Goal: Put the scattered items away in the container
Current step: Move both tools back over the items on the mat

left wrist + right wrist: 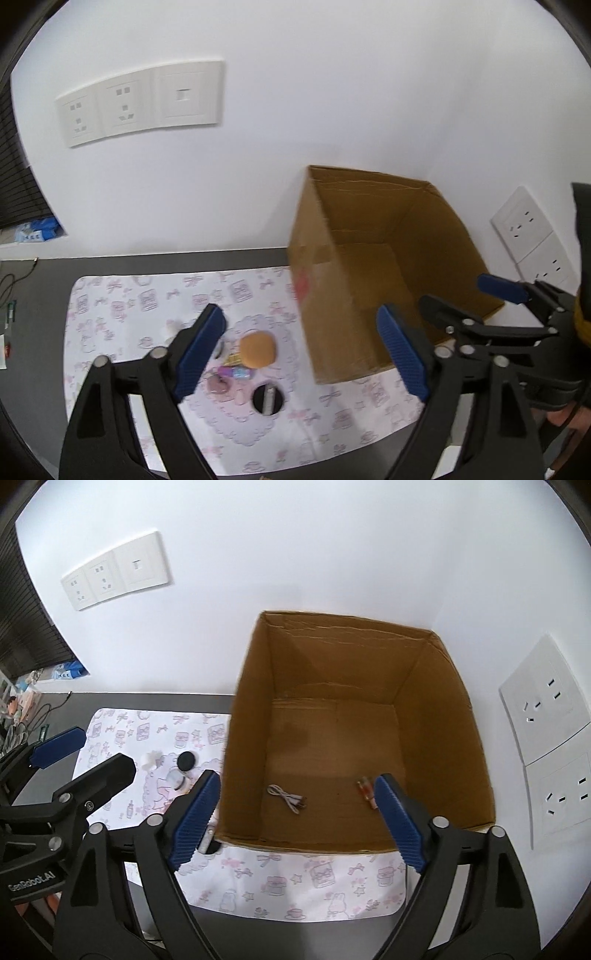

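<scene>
Both claws gape wide and empty: left gripper (pixel 301 349), right gripper (pixel 297 818). Cable (pixel 287 796) lies in the cardboard box (pixel 458 686); orange disc (pixel 257 348) and trinkets, lower centre, await.

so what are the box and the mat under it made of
Box: corrugated cardboard, by its matte brown walls, creases and ragged rim. Mat: likely a smooth plastic or coated sheet with pink printed cartoons; it lies flat with rounded corners, though the exact material is unclear.

Matt corrugated cardboard box (pixel 436 701); smooth printed mat (pixel 147 295); ribbed blue tool pads (pixel 195 819).
</scene>
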`<state>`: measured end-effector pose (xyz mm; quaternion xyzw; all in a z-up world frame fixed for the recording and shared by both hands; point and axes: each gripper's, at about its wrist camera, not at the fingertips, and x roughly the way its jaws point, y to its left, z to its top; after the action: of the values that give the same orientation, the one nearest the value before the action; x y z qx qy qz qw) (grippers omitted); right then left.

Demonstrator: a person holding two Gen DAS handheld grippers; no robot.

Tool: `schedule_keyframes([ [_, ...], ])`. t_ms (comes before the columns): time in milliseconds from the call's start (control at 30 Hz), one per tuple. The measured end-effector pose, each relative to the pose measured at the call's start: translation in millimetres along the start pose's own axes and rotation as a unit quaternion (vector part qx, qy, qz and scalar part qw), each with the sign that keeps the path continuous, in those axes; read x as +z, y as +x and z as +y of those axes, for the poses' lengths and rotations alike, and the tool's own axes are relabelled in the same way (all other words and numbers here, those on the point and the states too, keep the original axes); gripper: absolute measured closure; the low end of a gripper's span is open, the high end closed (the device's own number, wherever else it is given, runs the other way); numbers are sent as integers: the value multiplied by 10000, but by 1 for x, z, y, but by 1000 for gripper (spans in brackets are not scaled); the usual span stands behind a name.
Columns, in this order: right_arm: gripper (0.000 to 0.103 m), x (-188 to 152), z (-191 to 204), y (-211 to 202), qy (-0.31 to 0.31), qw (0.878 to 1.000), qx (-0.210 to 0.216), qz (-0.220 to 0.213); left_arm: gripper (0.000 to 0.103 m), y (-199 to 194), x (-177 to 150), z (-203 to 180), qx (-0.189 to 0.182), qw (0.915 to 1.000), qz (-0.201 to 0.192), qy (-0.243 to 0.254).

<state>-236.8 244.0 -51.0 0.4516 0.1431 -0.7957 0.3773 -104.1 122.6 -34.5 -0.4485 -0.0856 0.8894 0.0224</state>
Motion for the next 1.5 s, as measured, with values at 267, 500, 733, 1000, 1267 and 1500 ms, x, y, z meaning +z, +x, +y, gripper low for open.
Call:
schedule_keyframes([
  [267, 0, 1, 34, -2, -35, 9999, 103, -29, 0, -18, -9, 47, 156, 9996, -67, -243],
  [500, 0, 0, 65, -2, -4, 9996, 287, -6, 0, -22, -16, 84, 159, 9990, 12, -409],
  [733, 0, -5, 92, 2, 216, 9988, 434, 17, 0, -24, -18, 116, 21, 9991, 53, -425],
  [1000, 0, -16, 119, 9, 337, 9992, 194, 46, 0, -12, -28, 149, -209, 9977, 331, -550],
  [1267, 0, -35, 137, 30, 145, 9995, -73, 253, 0, 9, -41, 167, -96, 9975, 530, -450],
  [1500, 0, -57, 146, 60, 59, 9988, -73, 489, 0, 36, -55, 176, 26, 9965, 810, -181],
])
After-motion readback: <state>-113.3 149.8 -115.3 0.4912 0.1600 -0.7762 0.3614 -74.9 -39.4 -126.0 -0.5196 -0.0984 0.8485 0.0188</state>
